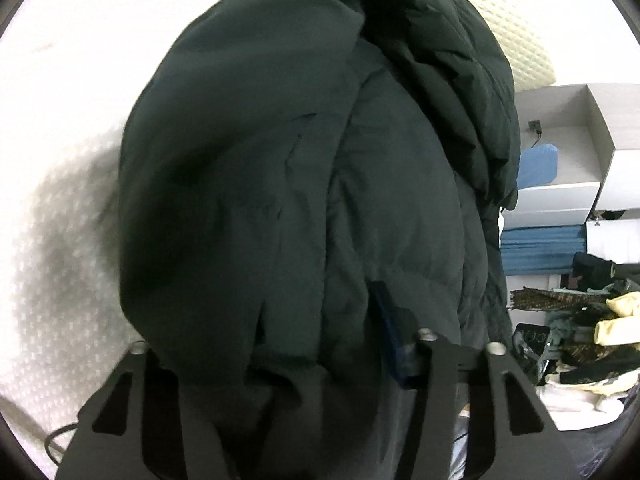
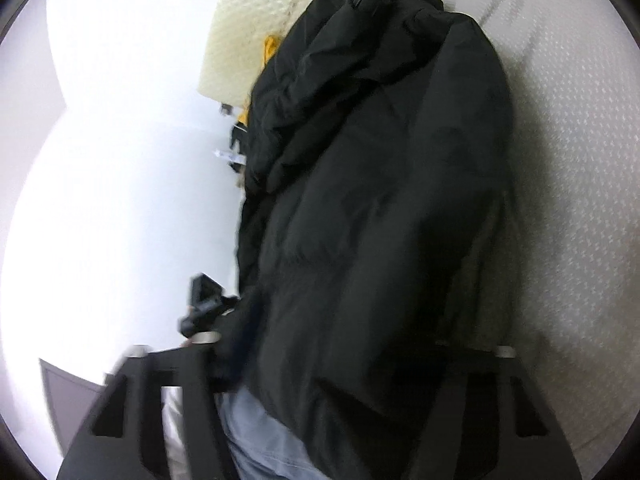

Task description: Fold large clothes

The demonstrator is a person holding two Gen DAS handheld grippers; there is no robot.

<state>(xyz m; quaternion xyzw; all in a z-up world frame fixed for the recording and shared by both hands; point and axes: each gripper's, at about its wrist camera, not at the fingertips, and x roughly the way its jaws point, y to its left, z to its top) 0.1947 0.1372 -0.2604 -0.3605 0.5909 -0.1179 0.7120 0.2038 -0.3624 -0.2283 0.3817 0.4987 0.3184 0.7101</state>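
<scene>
Both hand-held grippers are clamped on the near edge of a dark padded jacket (image 1: 280,184). Seen from the left wrist, the left hand-held gripper (image 1: 320,364) has its jaws drawn in on a thick bunch of the fabric, and a blue pad (image 1: 394,340) shows at the right finger. Seen from the right wrist, the right hand-held gripper (image 2: 320,364) likewise pinches the hem. The jacket lies folded lengthwise on a white textured bed (image 2: 580,160), stretching away from both grippers. A heap of clothes (image 1: 588,332) lies off the bed's edge beyond white boxes (image 1: 568,160).
</scene>
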